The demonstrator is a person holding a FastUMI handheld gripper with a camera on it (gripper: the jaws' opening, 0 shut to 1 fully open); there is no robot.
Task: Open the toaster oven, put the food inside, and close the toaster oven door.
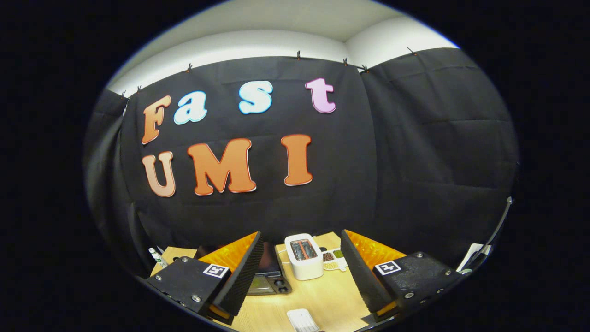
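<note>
A black cloth wall (pixel 415 152) hangs across the far side of the booth, pinned up by small clips along its top edge, with pale wall and ceiling above it. Below it lies a light wooden bench (pixel 322 295), seen from high up and looking small beneath the cloth. The claw (pixel 302 272) hovers above the near part of the bench with its two fingers spread wide apart, released and grasping nothing; each finger carries a ribbed pad on its inner face and a square printed marker on its top. Partly hidden behind the left finger sits a dark appliance (pixel 269 276), which looks to be the toaster oven, with what seems a glass front lying toward the near side; whether its door is open or closed I cannot tell from here. Just to its right, between the fingers and beyond them, stands a white slot toaster (pixel 304 257) with reddish slots on top. Touching the toaster's right side, or very nearly, is a small white tray (pixel 335 260) with brown and green bits of food in it. Nearer, between the fingers, lies a small white ribbed object (pixel 302 320). At the far left corner of the bench, beyond the left finger, a slim white bottle (pixel 156 256) leans.
</note>
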